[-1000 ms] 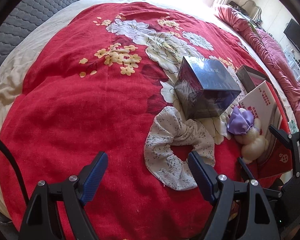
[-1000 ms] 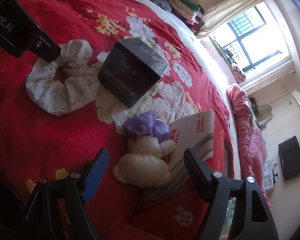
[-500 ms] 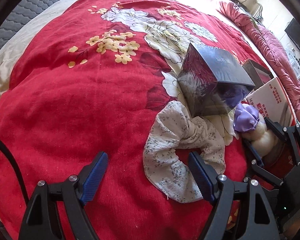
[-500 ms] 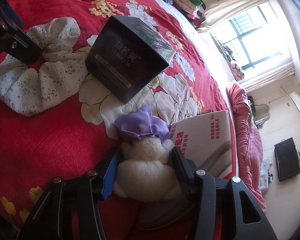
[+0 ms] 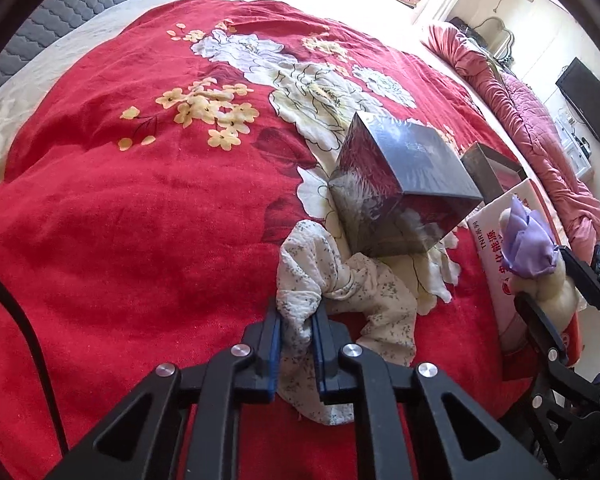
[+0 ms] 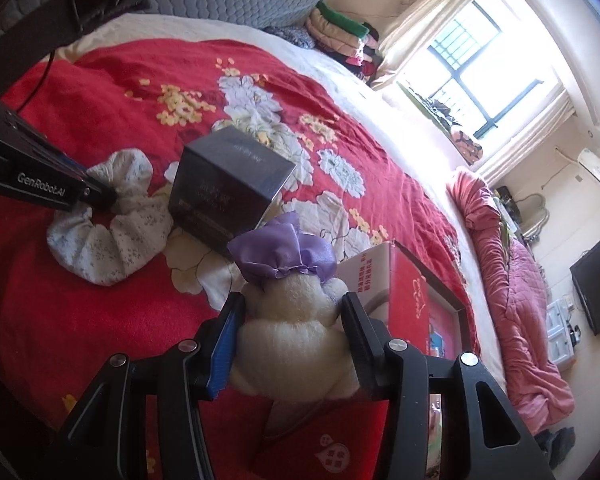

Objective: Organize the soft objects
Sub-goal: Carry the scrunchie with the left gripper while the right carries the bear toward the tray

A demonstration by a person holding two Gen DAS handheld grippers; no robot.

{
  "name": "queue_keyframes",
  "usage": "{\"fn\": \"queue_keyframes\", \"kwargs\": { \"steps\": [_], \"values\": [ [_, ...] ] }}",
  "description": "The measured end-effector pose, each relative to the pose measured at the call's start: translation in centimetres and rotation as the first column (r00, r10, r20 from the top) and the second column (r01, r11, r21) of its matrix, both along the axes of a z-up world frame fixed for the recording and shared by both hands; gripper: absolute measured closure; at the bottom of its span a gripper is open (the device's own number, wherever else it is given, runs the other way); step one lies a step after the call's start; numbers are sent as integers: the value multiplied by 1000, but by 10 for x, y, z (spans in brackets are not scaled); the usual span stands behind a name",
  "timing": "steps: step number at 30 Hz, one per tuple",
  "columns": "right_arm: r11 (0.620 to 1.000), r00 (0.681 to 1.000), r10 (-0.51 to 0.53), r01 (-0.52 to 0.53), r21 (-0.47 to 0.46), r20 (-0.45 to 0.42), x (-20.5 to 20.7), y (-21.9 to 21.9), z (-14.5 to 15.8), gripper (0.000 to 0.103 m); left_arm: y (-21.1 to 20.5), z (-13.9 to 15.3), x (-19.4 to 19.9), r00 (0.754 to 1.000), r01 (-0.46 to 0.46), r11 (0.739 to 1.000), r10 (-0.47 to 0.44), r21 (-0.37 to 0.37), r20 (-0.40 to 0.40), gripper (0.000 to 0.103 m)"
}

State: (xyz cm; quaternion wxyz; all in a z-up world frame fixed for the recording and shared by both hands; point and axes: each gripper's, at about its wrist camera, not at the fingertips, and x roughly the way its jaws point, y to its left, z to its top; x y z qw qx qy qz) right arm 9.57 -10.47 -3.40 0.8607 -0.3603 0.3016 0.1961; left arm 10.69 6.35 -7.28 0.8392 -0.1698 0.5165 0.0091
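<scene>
Grippers are clamping both soft items mid-bed, left gripper [image 5: 296,334] pinching scrunchie [image 5: 340,280], right gripper [image 6: 292,320] squeezing plush toy [image 6: 296,320], each needing lifting clear of dark box [image 6: 228,188].

Bright daylight is pouring through the window [image 6: 488,76], overexposing it; glare is sheening the dark box [image 5: 404,168]; fisheye distortion is bending and darkening every edge.

On the bed [image 5: 100,240] lie one floral scrunchie [image 5: 340,280], one plush toy [image 6: 296,320] with a purple bonnet, one dark glossy box [image 5: 400,184], and one red-and-white flat box [image 6: 408,300]. Two grippers are in view: the left gripper [image 5: 296,332] and the right gripper [image 6: 292,320].
</scene>
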Motion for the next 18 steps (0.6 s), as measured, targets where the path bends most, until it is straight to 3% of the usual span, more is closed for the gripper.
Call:
{"fn": "queue_keyframes", "kwargs": {
  "steps": [8, 18],
  "values": [
    [981, 996, -63, 51, 185, 56, -17, -36, 55, 52, -33, 76, -16, 987, 28, 998, -38, 65, 154, 90],
    [898, 952, -296, 251, 360, 74, 0, -150, 103, 52, -146, 136, 16, 940, 219, 972, -233, 83, 250, 90]
  ]
}}
